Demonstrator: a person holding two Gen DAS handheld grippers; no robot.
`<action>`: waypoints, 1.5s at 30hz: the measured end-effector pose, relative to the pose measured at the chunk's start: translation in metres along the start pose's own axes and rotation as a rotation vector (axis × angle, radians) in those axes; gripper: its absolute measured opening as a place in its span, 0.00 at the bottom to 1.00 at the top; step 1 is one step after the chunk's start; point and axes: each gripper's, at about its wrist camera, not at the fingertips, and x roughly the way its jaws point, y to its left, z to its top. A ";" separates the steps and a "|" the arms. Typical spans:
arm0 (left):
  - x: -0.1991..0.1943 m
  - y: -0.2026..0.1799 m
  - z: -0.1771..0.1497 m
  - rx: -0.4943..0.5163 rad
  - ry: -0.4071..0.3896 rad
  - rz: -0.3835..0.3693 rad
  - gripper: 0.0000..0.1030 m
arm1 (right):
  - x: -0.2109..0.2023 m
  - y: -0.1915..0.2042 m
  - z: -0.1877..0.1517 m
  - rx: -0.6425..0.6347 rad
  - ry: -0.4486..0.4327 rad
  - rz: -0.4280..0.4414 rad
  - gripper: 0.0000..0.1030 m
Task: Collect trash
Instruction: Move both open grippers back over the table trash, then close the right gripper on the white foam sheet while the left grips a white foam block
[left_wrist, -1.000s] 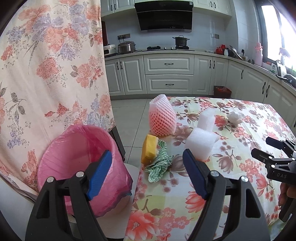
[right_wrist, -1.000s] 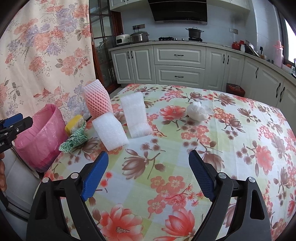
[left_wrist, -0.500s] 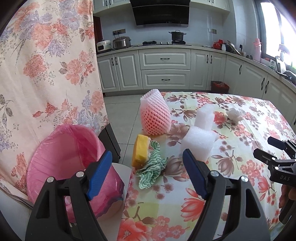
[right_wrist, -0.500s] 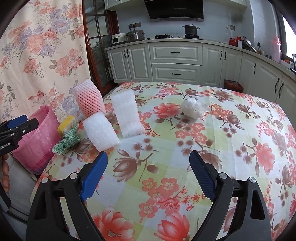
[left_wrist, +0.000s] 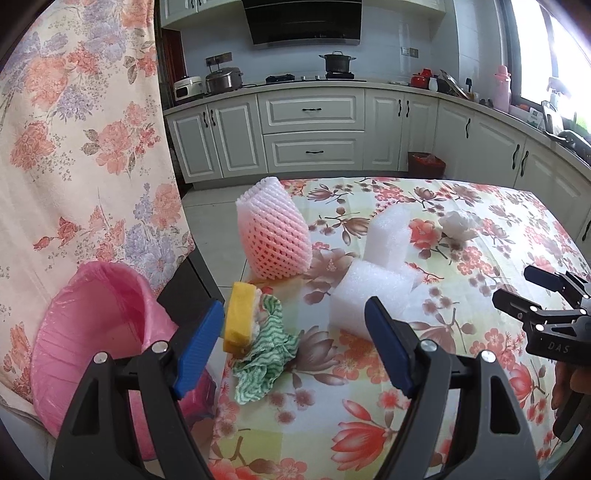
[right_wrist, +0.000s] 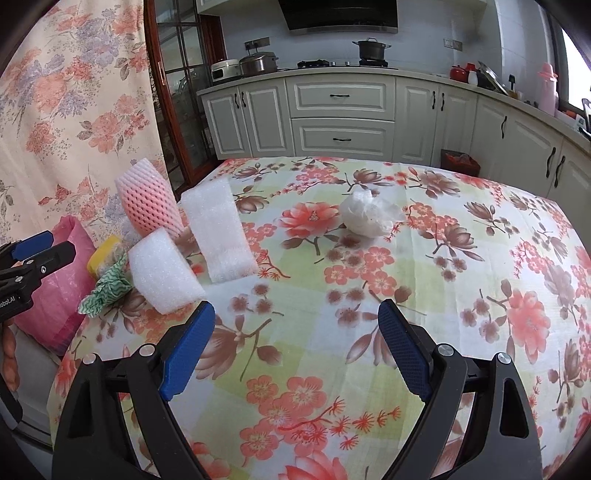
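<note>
On the floral-cloth table (right_wrist: 369, 350) lie a pink foam fruit net (left_wrist: 271, 232) (right_wrist: 147, 199), a yellow sponge (left_wrist: 239, 317) (right_wrist: 103, 254) on a green-and-white cloth (left_wrist: 264, 354) (right_wrist: 107, 290), two white foam blocks (left_wrist: 369, 299) (right_wrist: 164, 271) (left_wrist: 388, 236) (right_wrist: 221, 234) and a crumpled white wad (left_wrist: 456, 223) (right_wrist: 367, 214). A bin with a pink liner (left_wrist: 96, 332) (right_wrist: 55, 288) stands off the table's left edge. My left gripper (left_wrist: 295, 347) is open above the sponge and cloth, nothing between its fingers. My right gripper (right_wrist: 297, 347) is open over bare cloth.
A flowered curtain (left_wrist: 81, 147) hangs on the left behind the bin. White kitchen cabinets (right_wrist: 343, 118) and a counter with pots run along the far wall. A small red bin (left_wrist: 426, 164) stands on the floor beyond the table.
Both grippers have moved forward and slightly down toward the table; the trash items appear larger and closer. Both stay open.
</note>
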 end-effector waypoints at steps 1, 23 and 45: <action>0.003 -0.003 0.003 0.002 0.001 -0.007 0.74 | 0.002 -0.003 0.003 -0.001 0.000 -0.005 0.82; 0.067 -0.046 0.027 0.027 0.080 -0.089 0.81 | 0.079 -0.057 0.071 -0.024 0.069 -0.077 0.82; 0.089 -0.051 0.007 0.058 0.142 -0.111 0.70 | 0.112 -0.059 0.072 -0.046 0.152 -0.068 0.31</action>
